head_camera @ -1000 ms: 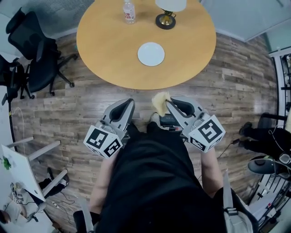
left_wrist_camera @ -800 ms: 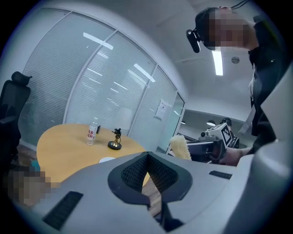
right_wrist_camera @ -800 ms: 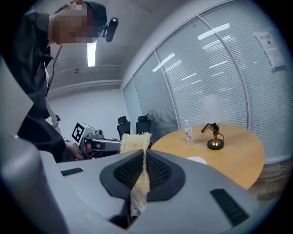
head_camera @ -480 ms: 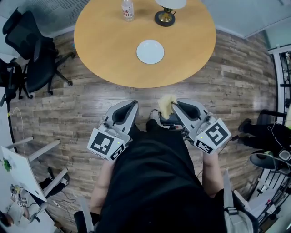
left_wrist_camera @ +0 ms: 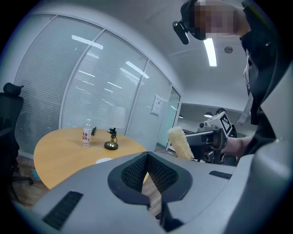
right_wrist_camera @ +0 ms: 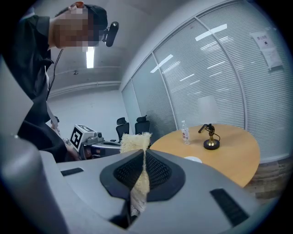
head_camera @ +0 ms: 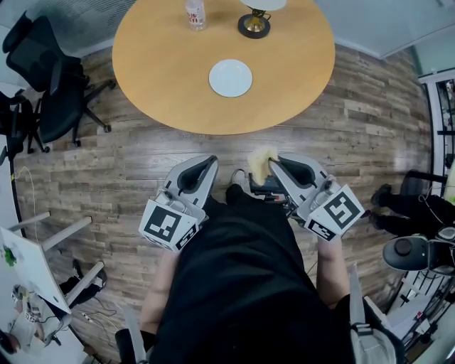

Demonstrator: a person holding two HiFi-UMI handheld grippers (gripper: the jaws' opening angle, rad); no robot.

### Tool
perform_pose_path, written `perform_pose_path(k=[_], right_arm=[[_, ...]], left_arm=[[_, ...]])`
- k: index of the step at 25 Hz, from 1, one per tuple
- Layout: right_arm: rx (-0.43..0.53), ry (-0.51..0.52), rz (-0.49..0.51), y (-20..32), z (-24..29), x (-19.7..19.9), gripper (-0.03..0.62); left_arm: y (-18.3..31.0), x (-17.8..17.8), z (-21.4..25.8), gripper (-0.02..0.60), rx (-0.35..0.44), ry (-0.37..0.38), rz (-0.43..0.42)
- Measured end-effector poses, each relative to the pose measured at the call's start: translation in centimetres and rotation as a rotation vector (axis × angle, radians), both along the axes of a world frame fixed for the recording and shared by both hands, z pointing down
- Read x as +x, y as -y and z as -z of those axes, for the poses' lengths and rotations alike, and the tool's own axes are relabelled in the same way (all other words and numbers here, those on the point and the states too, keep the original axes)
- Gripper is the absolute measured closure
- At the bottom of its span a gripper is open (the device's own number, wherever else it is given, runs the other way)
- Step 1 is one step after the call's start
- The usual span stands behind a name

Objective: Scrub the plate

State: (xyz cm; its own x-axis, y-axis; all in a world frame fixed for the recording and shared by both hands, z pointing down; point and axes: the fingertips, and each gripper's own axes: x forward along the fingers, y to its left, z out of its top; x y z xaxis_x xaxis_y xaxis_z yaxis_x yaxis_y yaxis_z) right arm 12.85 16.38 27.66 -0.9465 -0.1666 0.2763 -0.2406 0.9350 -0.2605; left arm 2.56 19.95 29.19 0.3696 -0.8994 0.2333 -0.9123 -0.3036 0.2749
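Head view: found plate (head_camera: 230,77) lying on round surface (head_camera: 163,85), well beyond left tongs (head_camera: 210,163) and right tongs (head_camera: 269,163). Bottle (head_camera: 195,13) and lamp (head_camera: 254,23) behind plate cut off by top edge. Plate sits slightly further up-frame than a second ago.

Left gripper view: left tongs fully closed, empty; plate mostly hidden.

Right gripper view: right tongs clamped on sponge (right_wrist_camera: 135,144); plate partly hidden.

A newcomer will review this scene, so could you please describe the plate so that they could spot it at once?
Find the round wooden table ahead of the person. A clear bottle and a lamp on a dark round base stand at its far edge; the plate lies nearer the middle, apart from both. It is the only flat thing there: small, round, plain white.
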Motion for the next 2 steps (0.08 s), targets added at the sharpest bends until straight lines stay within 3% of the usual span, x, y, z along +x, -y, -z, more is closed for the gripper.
perform_pose_path(k=[2], right_arm=[[0.001,0.008,-0.003,0.05,0.11,0.02,0.568]], left_arm=[[-0.04,0.09,0.01,0.569,0.002,0.004,0.0]])
